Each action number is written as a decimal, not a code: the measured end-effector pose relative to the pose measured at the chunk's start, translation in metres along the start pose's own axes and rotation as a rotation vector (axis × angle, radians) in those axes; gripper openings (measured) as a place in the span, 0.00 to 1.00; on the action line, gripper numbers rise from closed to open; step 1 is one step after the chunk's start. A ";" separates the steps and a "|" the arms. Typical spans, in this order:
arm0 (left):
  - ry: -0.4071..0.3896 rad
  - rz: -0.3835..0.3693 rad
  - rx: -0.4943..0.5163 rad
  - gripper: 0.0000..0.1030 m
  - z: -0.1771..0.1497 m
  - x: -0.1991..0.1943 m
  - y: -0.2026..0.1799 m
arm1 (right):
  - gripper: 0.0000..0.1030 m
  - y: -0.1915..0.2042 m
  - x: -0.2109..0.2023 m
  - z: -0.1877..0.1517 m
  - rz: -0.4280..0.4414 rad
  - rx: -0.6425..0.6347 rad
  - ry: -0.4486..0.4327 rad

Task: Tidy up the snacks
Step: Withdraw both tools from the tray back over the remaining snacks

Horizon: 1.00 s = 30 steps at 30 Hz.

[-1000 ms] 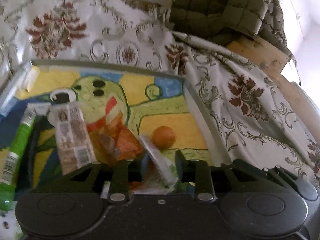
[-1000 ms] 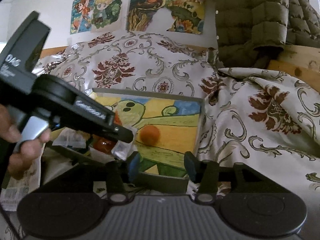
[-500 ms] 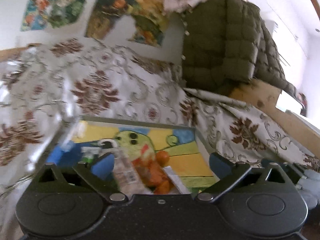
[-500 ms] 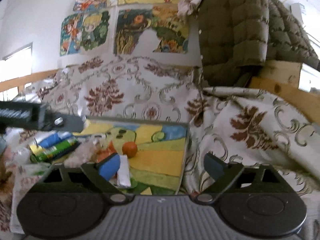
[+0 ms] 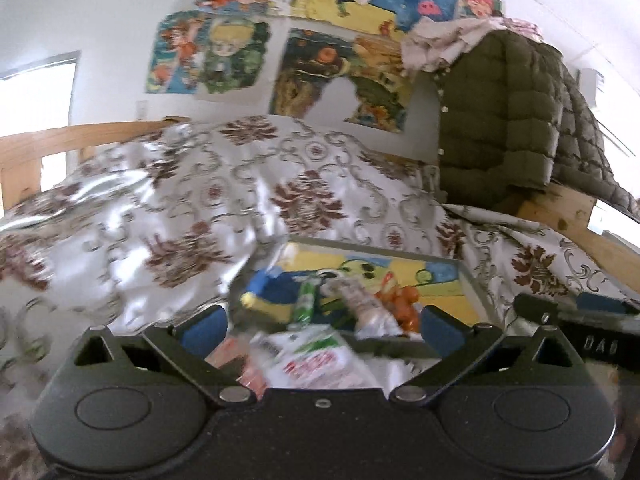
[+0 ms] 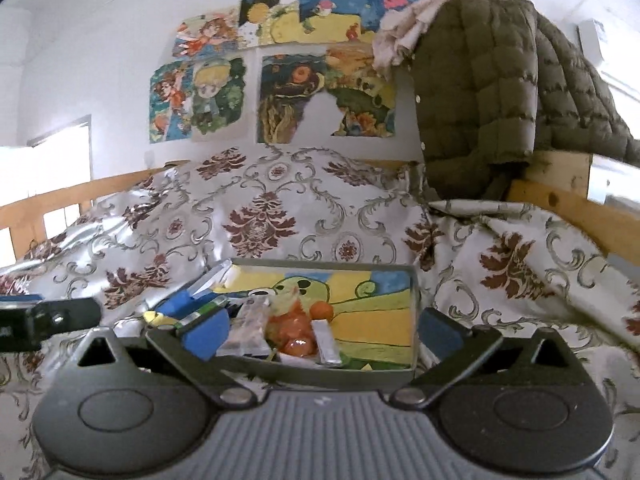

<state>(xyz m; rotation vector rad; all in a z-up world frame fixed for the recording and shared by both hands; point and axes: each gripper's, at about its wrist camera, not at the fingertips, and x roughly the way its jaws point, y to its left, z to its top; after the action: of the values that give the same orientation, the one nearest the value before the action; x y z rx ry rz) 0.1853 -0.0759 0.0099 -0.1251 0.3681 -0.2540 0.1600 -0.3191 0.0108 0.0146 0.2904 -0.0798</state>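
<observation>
A shallow grey tray [image 6: 414,292] with a yellow, green and blue cartoon picture lies on the patterned cloth; it also shows in the left wrist view [image 5: 466,276]. In it lie an orange snack bag [image 6: 294,326], a small orange ball [image 6: 322,311], a silver stick packet [image 6: 330,344], a clear wrapped bar [image 5: 362,304], a green tube [image 5: 306,302] and a blue packet [image 5: 272,294]. A white packet with red print [image 5: 316,364] lies on the cloth in front of the tray. My left gripper [image 5: 320,326] is open and empty above that packet. My right gripper [image 6: 322,330] is open and empty before the tray.
A floral white and brown cloth [image 6: 260,216] covers the surface and rises behind the tray. A dark quilted jacket [image 6: 480,92] hangs at the back right over a wooden rail [image 6: 560,208]. Posters [image 6: 280,76] hang on the wall.
Both grippers have opened wide and pulled back and up from the tray. The left one let go of the silver stick packet, which now lies in the tray.
</observation>
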 end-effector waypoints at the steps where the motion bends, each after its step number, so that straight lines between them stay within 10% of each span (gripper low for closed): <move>1: 0.002 0.013 -0.005 0.99 -0.002 -0.008 0.003 | 1.00 0.004 -0.006 0.001 -0.003 0.002 -0.005; 30: 0.085 0.090 0.077 0.99 -0.057 -0.093 0.031 | 1.00 0.061 -0.118 -0.068 -0.021 0.077 0.144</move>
<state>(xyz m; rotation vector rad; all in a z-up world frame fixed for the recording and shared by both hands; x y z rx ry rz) 0.0871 -0.0252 -0.0168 -0.0219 0.4463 -0.1850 0.0327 -0.2471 -0.0202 0.0944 0.4311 -0.1113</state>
